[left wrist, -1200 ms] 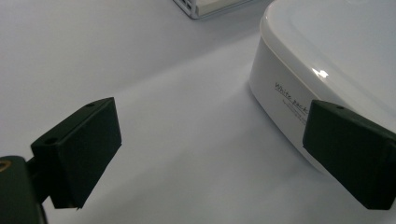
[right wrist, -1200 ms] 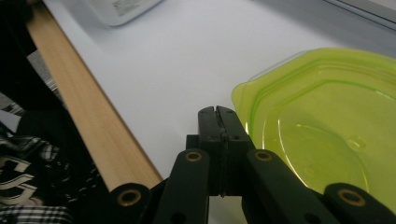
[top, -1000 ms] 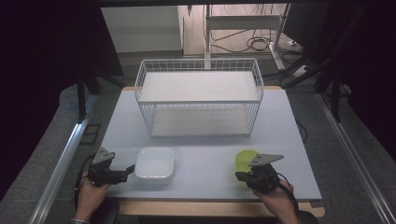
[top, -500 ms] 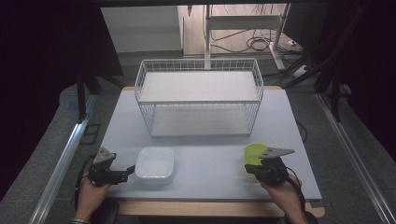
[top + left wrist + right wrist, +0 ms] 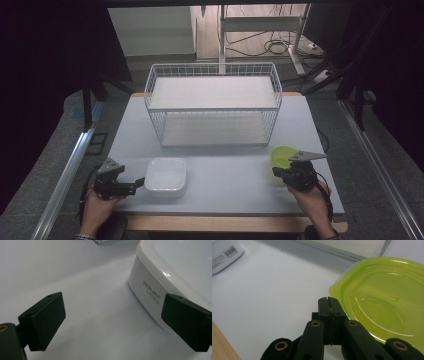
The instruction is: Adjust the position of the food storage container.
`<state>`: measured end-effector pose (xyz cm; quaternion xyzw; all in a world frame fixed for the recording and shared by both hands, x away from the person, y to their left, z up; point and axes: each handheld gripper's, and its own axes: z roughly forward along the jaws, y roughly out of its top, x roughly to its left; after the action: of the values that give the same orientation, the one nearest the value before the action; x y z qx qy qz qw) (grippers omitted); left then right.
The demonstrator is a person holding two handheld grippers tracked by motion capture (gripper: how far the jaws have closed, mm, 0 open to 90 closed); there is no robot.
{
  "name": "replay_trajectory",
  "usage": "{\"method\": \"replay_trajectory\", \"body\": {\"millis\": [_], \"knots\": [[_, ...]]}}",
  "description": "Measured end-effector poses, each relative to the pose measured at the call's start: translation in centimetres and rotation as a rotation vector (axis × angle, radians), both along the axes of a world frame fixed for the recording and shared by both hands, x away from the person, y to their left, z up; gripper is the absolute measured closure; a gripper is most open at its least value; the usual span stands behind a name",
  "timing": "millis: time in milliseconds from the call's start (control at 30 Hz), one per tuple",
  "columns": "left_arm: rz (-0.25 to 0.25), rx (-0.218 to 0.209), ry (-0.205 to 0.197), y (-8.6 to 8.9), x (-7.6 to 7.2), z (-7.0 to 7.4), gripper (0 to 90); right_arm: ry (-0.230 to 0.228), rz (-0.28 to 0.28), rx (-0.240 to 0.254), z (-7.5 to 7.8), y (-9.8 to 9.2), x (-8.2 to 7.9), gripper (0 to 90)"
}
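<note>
right gripper (image 5: 329, 299) pinched empty beside green lid (image 5: 382, 300) | left gripper (image 5: 112, 320) spread | lid light, bendy, slick; pinch rim

Glossy plastics on a matt pale tabletop (image 5: 225, 175).

Translucent lime-green plastic lid (image 5: 382, 302), smooth and shiny (moulded ridges catching light); opaque white rectangular plastic container (image 5: 175, 272), glossy, with printed lettering; white-coated wire basket (image 5: 212, 102); matt black plastic on the left gripper (image 5: 112, 322) and right gripper (image 5: 328, 300); bare wood at the table edge.
</note>
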<state>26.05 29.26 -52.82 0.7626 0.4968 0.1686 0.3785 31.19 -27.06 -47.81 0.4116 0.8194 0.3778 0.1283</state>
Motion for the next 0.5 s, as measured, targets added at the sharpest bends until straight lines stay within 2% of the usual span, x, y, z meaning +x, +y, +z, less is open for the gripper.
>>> {"method": "replay_trajectory", "body": {"millis": [233, 333, 500], "knots": [[-0.002, 0.009, -0.002, -0.1, 0.0, 0.1, 7.3, -0.005, -0.043, -0.001, 0.0, -1.0, 0.6, 89.6], [-0.001, 0.013, -0.001, -0.1, 0.0, 0.1, 8.6, -0.010, -0.078, 0.002, 0.0, -1.8, 1.0, 89.6], [-0.003, 0.033, 0.001, -0.4, -0.1, 0.2, 14.2, -0.022, -0.074, 0.007, 0.2, -1.6, 0.7, 89.6]]}}
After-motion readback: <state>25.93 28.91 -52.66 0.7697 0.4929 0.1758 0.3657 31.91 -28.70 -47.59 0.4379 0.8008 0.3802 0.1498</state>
